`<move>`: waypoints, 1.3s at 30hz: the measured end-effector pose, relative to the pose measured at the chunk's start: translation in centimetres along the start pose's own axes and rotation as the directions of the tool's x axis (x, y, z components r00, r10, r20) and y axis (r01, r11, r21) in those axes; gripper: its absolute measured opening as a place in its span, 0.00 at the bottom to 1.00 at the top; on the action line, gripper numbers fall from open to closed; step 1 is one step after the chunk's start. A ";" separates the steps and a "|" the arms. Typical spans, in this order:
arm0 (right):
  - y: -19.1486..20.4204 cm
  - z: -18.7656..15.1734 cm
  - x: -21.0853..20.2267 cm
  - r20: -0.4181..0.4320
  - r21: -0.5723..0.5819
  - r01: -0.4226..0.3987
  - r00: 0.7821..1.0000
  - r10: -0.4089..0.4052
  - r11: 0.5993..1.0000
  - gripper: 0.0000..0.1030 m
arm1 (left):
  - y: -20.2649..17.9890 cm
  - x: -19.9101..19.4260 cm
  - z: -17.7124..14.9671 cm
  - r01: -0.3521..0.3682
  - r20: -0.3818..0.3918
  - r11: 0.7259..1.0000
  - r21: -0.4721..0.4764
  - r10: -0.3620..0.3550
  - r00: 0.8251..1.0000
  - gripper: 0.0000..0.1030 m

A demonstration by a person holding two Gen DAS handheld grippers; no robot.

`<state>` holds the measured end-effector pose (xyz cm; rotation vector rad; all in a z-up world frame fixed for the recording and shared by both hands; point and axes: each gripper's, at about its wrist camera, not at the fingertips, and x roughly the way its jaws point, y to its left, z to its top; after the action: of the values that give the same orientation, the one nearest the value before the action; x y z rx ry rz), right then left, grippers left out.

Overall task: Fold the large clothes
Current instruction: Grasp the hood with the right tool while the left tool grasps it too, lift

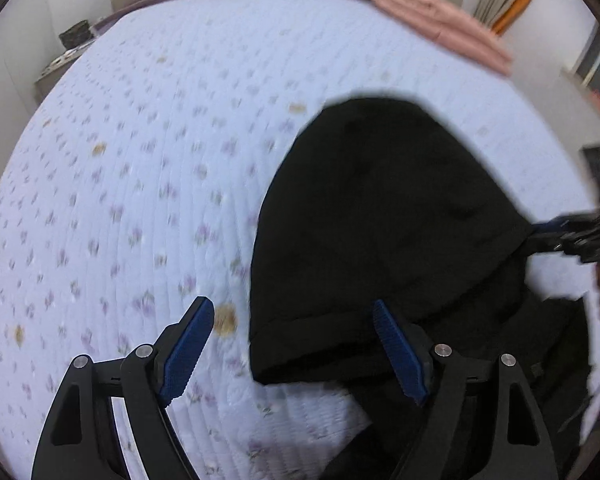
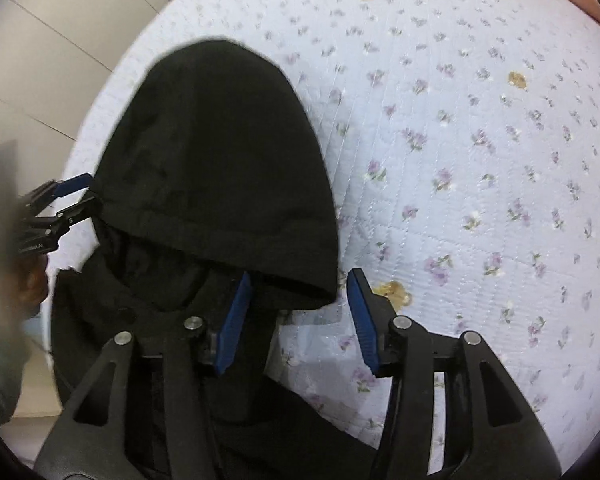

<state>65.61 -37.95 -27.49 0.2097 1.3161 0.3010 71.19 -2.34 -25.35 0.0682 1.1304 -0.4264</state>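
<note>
A black hooded garment lies on the bed, its hood [image 1: 380, 216] spread flat and pointing away; the hood shows in the right wrist view [image 2: 220, 160] too. My left gripper [image 1: 292, 312] is open, its blue pads on either side of the hood's near left corner, just above the cloth. My right gripper [image 2: 300, 280] is open around the hood's near right corner. In the left wrist view the right gripper [image 1: 540, 236] shows at the hood's right edge. In the right wrist view the left gripper [image 2: 88, 188] shows at the hood's left edge. The garment's body is mostly hidden under the grippers.
The bed is covered by a light blue quilt [image 1: 140, 200] with small purple flowers. A folded pink blanket [image 1: 440, 28] lies at the far right corner by the headboard. A nightstand [image 1: 64, 56] stands beyond the far left edge. White cupboards [image 2: 40, 60] stand beside the bed.
</note>
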 end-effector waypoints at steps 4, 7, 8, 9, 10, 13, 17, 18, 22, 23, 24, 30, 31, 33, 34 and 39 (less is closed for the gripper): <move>-3.2 -0.2 -0.4 0.020 0.099 -0.089 0.996 0.087 0.991 0.48 | 1.3 0.0 1.6 0.017 0.007 0.998 -0.054 -0.017 1.000 0.81; -4.8 1.4 0.6 0.014 0.136 -0.150 0.989 0.150 0.979 0.48 | 2.5 1.4 2.1 0.072 -0.022 0.992 -0.104 -0.075 0.997 0.81; -3.7 2.0 0.6 0.007 0.142 -0.165 0.986 0.165 0.976 0.48 | 1.8 2.9 2.9 0.090 -0.034 0.989 -0.119 -0.095 0.995 0.81; -4.0 2.3 1.5 -0.006 0.154 -0.199 0.979 0.202 0.968 0.48 | 2.0 3.6 3.1 0.111 -0.045 0.985 -0.133 -0.118 0.992 0.80; -3.7 2.4 2.0 -0.013 0.157 -0.218 0.975 0.222 0.963 0.48 | 2.3 4.4 3.2 0.132 -0.056 0.980 -0.147 -0.142 0.988 0.80; -3.3 3.0 3.6 -0.041 0.162 -0.295 0.951 0.305 0.942 0.45 | 2.2 5.8 2.8 0.196 -0.065 0.962 -0.188 -0.211 0.975 0.79; -1.1 4.3 3.7 -0.050 0.108 -0.303 0.950 0.310 0.947 0.42 | 0.8 6.4 2.6 0.231 -0.054 0.954 -0.189 -0.245 0.968 0.76; -0.8 4.5 3.8 -0.051 0.093 -0.295 0.952 0.301 0.951 0.40 | 0.4 6.9 2.8 0.239 -0.059 0.953 -0.186 -0.254 0.965 0.70; 1.4 4.9 3.6 -0.033 0.027 -0.255 0.966 0.256 0.967 0.17 | -1.5 6.8 3.1 0.186 -0.041 0.974 -0.133 -0.193 0.980 0.37; 2.2 4.7 3.0 -0.016 -0.002 -0.238 0.971 0.238 0.971 0.15 | -1.8 6.4 3.1 0.177 -0.023 0.977 -0.120 -0.181 0.983 0.21; 2.7 4.4 2.1 0.002 -0.028 -0.217 0.976 0.217 0.976 0.13 | -2.1 5.6 3.0 0.166 -0.005 0.980 -0.107 -0.168 0.986 0.17; 7.3 1.4 -4.6 0.116 -0.162 -0.113 0.984 0.133 0.980 0.09 | -4.9 -1.4 1.2 0.134 0.094 0.990 -0.031 -0.131 0.987 0.14; 8.1 0.7 -5.8 0.133 -0.181 -0.098 0.983 0.123 0.979 0.09 | -5.8 -3.5 0.4 0.134 0.121 0.991 -0.013 -0.131 0.984 0.14; 10.1 -1.5 -8.9 0.180 -0.228 -0.040 0.980 0.083 0.973 0.09 | -6.9 -6.5 -0.9 0.135 0.151 0.991 0.011 -0.135 0.979 0.13; 11.1 -2.9 -10.5 0.208 -0.246 -0.006 0.976 0.059 0.969 0.08 | -7.4 -8.4 -2.0 0.141 0.164 0.990 0.023 -0.143 0.976 0.13; 17.2 -10.3 -16.0 0.298 -0.356 0.137 0.954 -0.027 0.924 0.07 | -9.6 -15.2 -7.5 0.129 0.172 0.989 0.078 -0.141 0.975 0.14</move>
<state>50.39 -27.31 -9.83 -0.1230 0.9532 0.4264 55.84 -4.69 -13.53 0.0110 0.9480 -0.5805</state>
